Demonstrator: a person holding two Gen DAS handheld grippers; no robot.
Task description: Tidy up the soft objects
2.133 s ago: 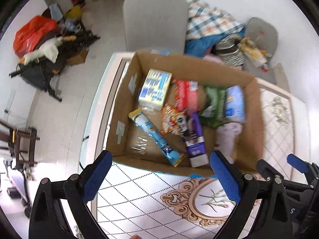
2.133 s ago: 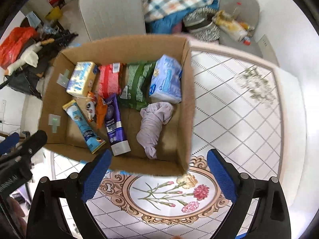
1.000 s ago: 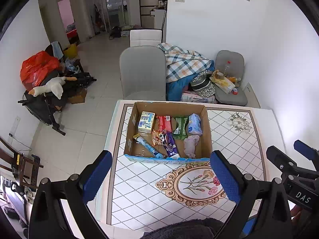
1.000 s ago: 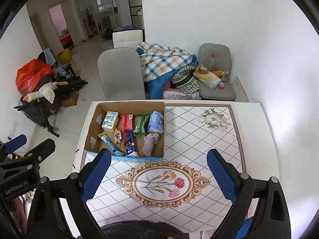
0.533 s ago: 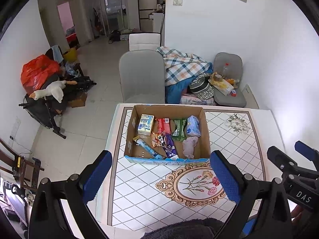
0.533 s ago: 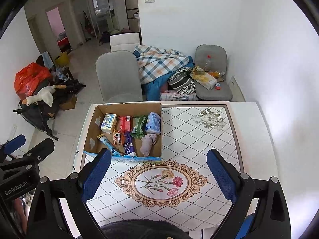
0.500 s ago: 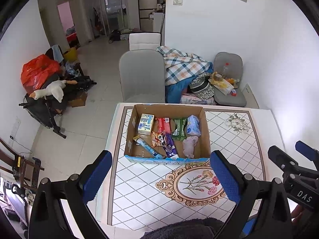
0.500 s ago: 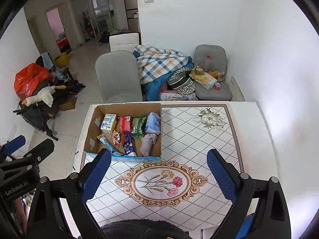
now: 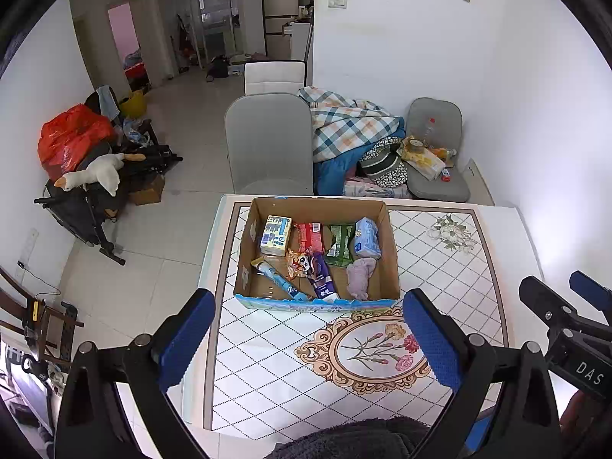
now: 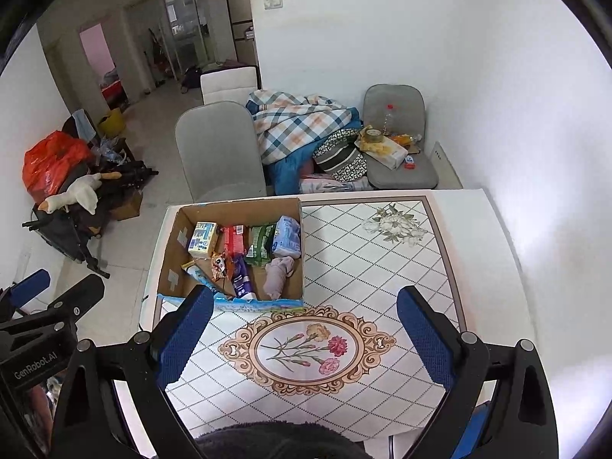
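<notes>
An open cardboard box (image 9: 392,256) (image 10: 174,244) stands at the far left of the white patterned table (image 9: 459,279) (image 10: 382,264). It holds a pale purple cloth (image 9: 360,272) (image 10: 278,271), a light blue soft pack (image 9: 366,232) (image 10: 287,235), a green pack (image 9: 339,244), a red pack (image 9: 309,235), a yellow-blue pack (image 9: 276,235), tubes and snack bags. My left gripper (image 9: 309,340) and right gripper (image 10: 306,336) are both open and empty, held high above the table's near side, well back from the box.
A grey chair (image 9: 269,145) stands behind the table. A plaid blanket pile (image 9: 346,126) and a second grey chair with clutter (image 9: 434,160) are by the wall. Bags and a toy goose (image 9: 95,170) sit on the floor at left. A dark fuzzy thing (image 9: 355,440) is at the bottom edge.
Both grippers have pulled up and back from just above the box to high over the table's near side. They stay open. The box contents have not moved.
</notes>
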